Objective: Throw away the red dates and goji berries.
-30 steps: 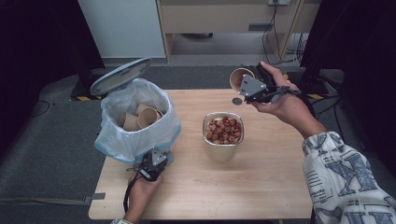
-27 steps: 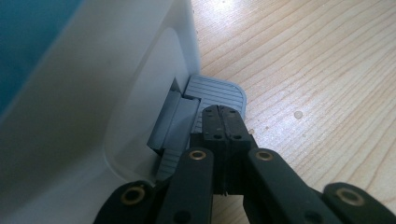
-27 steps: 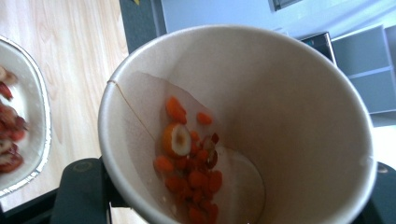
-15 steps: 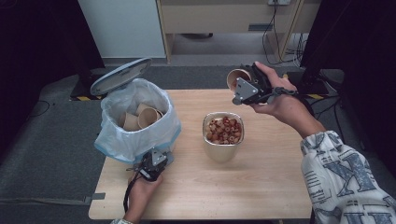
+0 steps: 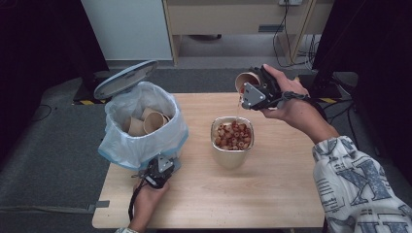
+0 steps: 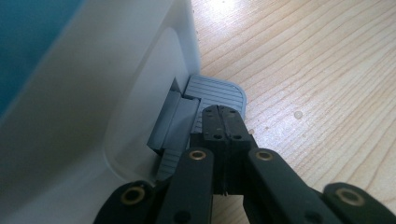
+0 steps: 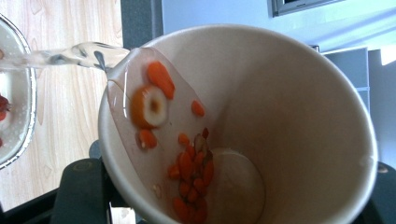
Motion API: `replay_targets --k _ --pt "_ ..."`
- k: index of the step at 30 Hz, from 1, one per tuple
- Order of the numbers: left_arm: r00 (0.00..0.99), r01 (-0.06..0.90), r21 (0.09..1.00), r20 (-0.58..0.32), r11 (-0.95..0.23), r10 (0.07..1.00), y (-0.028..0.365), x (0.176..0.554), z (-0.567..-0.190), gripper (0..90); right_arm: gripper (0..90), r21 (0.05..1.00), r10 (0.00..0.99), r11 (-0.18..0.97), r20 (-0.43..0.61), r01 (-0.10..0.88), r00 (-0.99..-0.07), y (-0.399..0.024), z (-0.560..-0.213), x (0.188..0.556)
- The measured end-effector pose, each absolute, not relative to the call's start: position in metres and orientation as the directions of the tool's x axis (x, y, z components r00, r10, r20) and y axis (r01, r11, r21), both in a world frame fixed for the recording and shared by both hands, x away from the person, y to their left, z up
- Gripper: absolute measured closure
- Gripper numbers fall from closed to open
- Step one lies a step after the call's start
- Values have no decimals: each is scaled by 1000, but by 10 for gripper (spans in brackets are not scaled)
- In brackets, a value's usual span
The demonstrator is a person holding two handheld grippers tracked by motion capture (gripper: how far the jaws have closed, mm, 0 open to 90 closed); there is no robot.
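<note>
My right gripper (image 5: 252,87) is shut on a paper cup (image 5: 245,80), tipped toward the metal bowl (image 5: 231,154) in the middle of the table. A thin stream of water (image 5: 238,108) runs from the cup's rim into the bowl. Inside the cup (image 7: 280,116) I see water with red berries (image 7: 189,172) and a round slice (image 7: 148,106) sliding toward the lip. The bowl holds many red and pale pieces (image 5: 233,135). My left gripper (image 6: 223,116) is shut, its tips pressing the grey foot pedal (image 6: 217,93) of the white bin (image 5: 141,127).
The bin's lid (image 5: 125,79) stands open at the table's left. Its plastic liner holds several used paper cups (image 5: 148,121). Bare wooden tabletop (image 5: 272,189) lies in front of the bowl. A cabinet and cables stand beyond the far edge.
My right hand has carried the cup left, over the bowl, and tipped it further; water now pours out. The left gripper has stayed on the pedal.
</note>
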State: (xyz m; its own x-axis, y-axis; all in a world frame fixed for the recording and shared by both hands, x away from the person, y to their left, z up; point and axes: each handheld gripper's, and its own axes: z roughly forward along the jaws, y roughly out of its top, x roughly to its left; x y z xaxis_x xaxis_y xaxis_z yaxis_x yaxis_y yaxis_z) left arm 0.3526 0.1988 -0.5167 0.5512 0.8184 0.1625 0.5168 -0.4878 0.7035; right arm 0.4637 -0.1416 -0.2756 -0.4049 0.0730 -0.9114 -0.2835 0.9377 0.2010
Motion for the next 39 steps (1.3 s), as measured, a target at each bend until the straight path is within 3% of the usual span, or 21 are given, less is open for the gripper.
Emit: replay_targets --k 14,39 --pt "551 518 703 162 -488 819 199 353 -517 897 308 176 55 939 -924 -294 -378 -141 -269 460" --pt "551 518 703 162 -488 819 199 353 -517 897 309 21 -77 954 -948 -300 -309 -134 -268 455"
